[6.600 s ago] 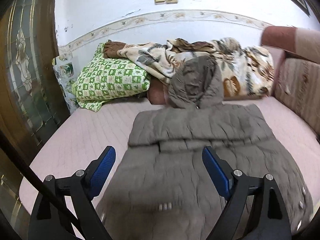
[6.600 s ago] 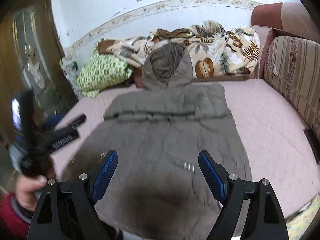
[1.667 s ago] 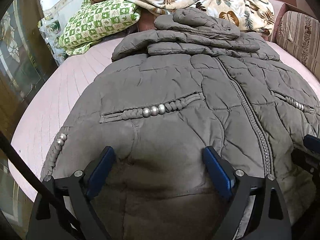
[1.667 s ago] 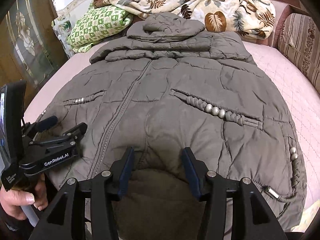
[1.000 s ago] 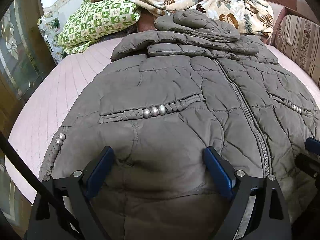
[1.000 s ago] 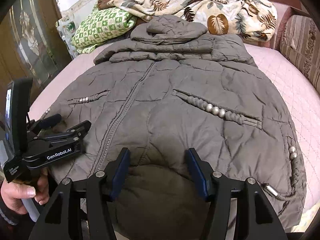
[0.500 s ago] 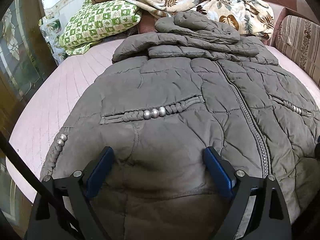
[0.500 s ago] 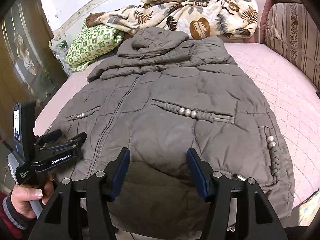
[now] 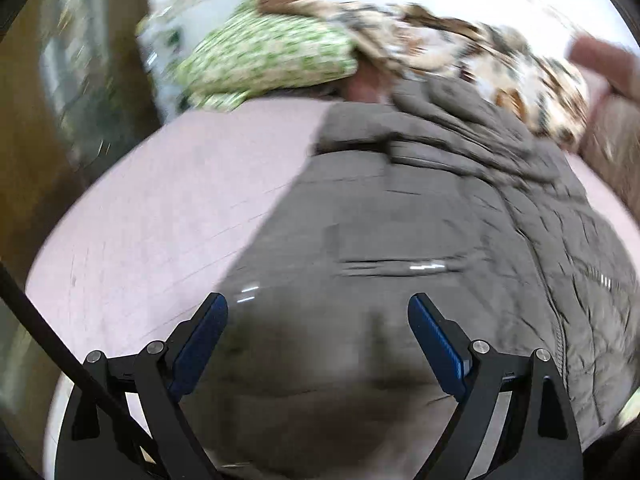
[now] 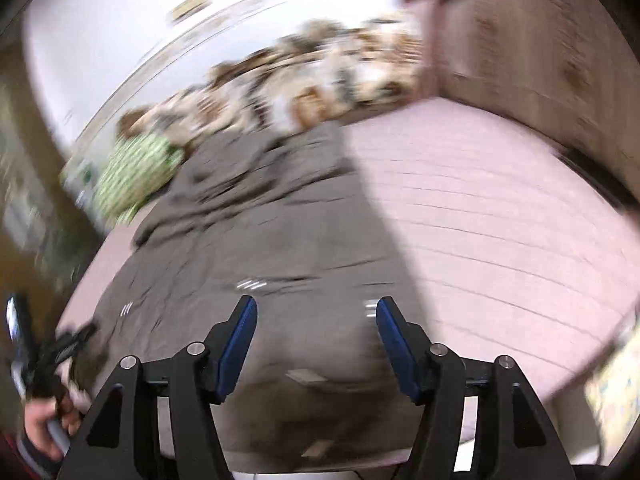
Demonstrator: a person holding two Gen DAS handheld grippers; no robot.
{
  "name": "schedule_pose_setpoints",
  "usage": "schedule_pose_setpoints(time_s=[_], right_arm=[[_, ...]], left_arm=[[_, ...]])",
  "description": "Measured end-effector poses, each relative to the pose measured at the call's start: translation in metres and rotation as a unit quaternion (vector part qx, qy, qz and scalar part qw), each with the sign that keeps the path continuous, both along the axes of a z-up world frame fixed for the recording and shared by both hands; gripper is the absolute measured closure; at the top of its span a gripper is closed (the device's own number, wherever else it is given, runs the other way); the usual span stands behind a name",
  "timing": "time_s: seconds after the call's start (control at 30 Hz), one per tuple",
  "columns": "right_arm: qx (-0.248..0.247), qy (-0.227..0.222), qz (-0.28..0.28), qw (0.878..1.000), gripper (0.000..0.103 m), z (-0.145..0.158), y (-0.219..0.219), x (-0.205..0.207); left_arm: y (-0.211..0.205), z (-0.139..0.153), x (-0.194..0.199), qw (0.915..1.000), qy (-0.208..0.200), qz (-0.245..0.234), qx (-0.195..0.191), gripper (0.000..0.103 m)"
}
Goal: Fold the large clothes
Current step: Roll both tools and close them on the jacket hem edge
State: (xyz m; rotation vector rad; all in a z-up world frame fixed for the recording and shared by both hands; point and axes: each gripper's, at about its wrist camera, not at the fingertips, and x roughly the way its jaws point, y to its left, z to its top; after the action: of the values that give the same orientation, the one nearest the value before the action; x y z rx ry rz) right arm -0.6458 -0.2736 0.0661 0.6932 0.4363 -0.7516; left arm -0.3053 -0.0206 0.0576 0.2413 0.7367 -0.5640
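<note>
Left gripper: jaws spread wide, grasping nothing, poised over the hem of the grey quilted coat. Coat: spread flat on the pink bed, hood toward 12 o'clock, near the green pillow and leaf-print blanket. Right gripper: jaws opening, nothing between them, above the coat's hem at 6 o'clock.

Left claw gapes wide, angled downward — right claw, narrower, is opening, nothing pinched between its pads.
</note>
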Motion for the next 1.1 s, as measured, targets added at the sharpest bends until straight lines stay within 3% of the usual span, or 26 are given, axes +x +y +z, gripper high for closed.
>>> schedule_pose_setpoints(time_s=[0.13,0.23,0.3,0.53,0.73,0.87,1.1], right_arm=[[0.080,-0.067,-0.054,0.993,0.035,-0.017,-0.023,-0.042],[0.092,-0.067,-0.061,0.992,0.034,-0.021,-0.025,-0.047],[0.094,-0.054,-0.059,0.992,0.033,-0.025,-0.024,-0.046],[0.138,-0.062,-0.067,0.986,0.033,-0.047,-0.032,-0.046],[0.153,-0.042,-0.047,0.986,0.033,-0.060,-0.029,-0.033],[0.172,-0.059,-0.047,0.982,0.031,-0.068,-0.030,-0.035],[0.197,-0.089,-0.003,0.976,0.029,-0.074,-0.015,-0.016]], left_arm=[[0.040,-0.008,0.031,0.9979,0.026,0.056,-0.019,0.012],[0.064,-0.026,0.049,0.9937,0.074,0.078,-0.031,0.012],[0.077,-0.032,0.058,0.9893,0.107,0.080,-0.059,0.012],[0.084,-0.033,0.055,0.9895,0.107,0.070,-0.067,0.012],[0.097,-0.041,0.054,0.9809,0.151,0.079,-0.093,0.012],[0.109,-0.047,0.054,0.9719,0.180,0.086,-0.125,0.012],[0.093,-0.050,0.037,0.9704,0.194,0.048,-0.135,0.012]])
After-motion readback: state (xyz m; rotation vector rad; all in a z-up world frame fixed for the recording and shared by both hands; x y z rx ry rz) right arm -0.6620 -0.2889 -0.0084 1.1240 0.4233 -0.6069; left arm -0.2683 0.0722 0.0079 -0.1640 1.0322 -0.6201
